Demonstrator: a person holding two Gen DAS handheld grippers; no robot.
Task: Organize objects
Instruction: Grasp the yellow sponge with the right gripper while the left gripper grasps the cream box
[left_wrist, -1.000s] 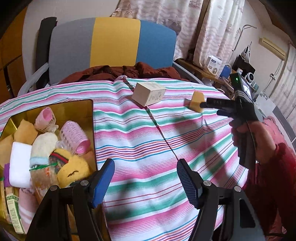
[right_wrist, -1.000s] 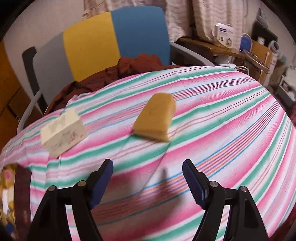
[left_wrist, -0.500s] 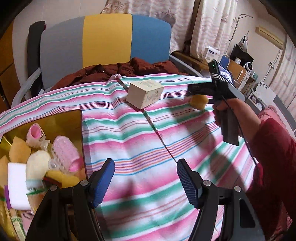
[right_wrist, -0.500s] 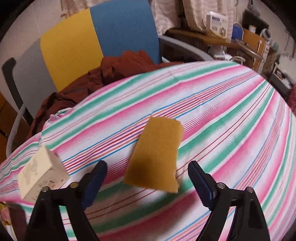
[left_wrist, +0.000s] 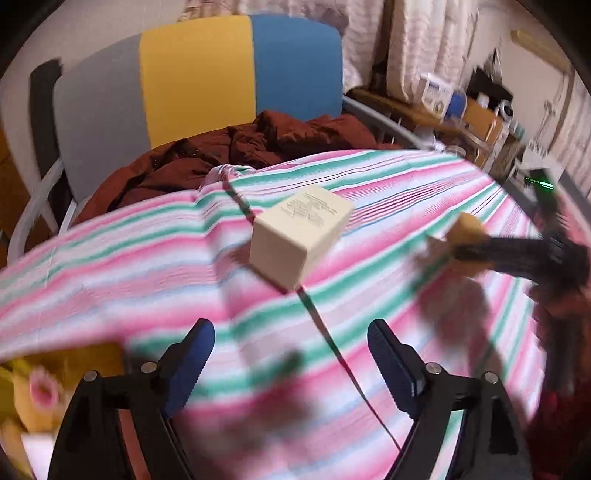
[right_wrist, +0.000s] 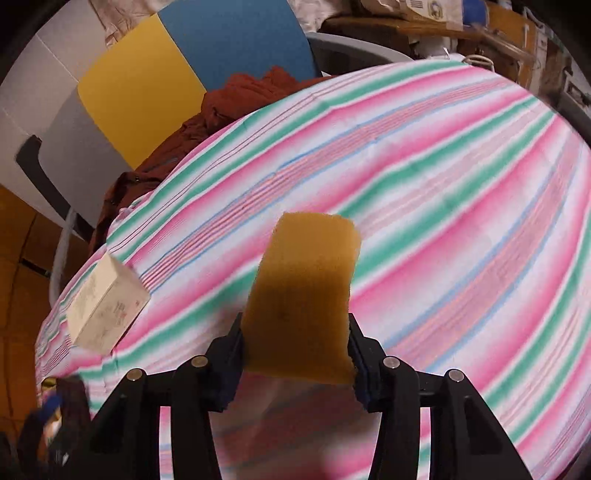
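Tan sponge (right_wrist: 303, 295), a porous rectangular block, sits clamped between the pads of the right gripper (right_wrist: 295, 350), whose jaws have just been closing, above the striped cloth (right_wrist: 461, 221). Half a second earlier it lay free there. Left gripper (left_wrist: 291, 354), jaws just widened, holds nothing.

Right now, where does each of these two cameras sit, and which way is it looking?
Left wrist: sits behind the open left gripper, looking across the striped cloth at the cream box; the person's other arm shows at right.
Right wrist: sits behind the right gripper, whose fingers have just closed on the yellow sponge.
Shared: box, sponge, cloth, the tricolour chair.
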